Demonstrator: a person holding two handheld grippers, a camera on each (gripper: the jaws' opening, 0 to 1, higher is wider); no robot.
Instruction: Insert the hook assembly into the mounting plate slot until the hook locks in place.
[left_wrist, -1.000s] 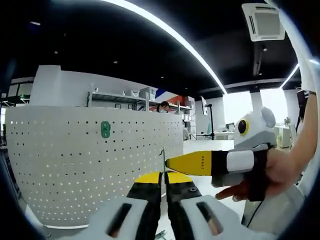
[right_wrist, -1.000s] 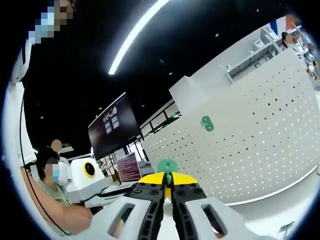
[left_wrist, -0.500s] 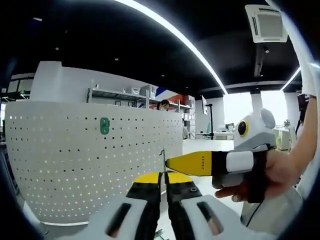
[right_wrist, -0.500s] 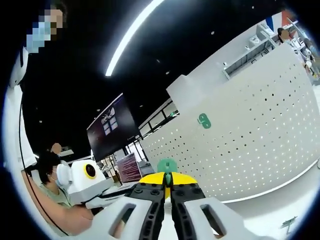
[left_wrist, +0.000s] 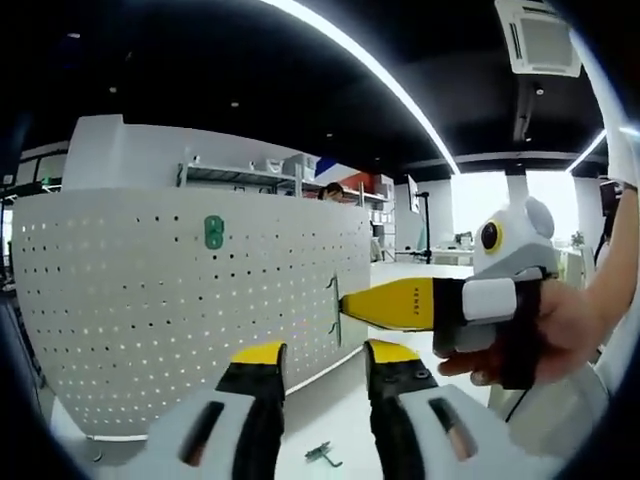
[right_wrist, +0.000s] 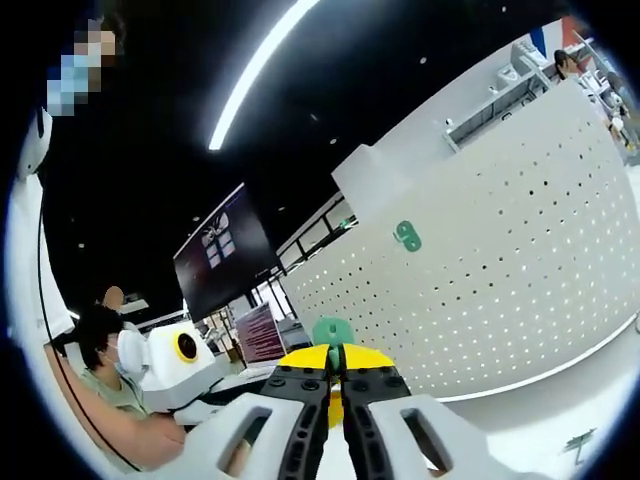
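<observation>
Standing upright on the white table (left_wrist: 330, 400): white perforated mounting plate (left_wrist: 150, 300), green clip (left_wrist: 213, 232) fixed high on it. Left gripper (left_wrist: 322, 352): jaws apart, holding nothing. Right gripper (right_wrist: 336, 357): jaws clamped on a green-backed metal hook (left_wrist: 332, 300), beside the plate's edge; another hook (left_wrist: 322, 456) lies on the table.

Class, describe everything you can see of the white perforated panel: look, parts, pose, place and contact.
The white perforated panel looks like painted metal, dotted with regular rows of small holes. It stands upright on a pale surface. A green hook piece sits on its upper face. The right gripper holds a thin wire hook close by its edge; contact cannot be told.
</observation>
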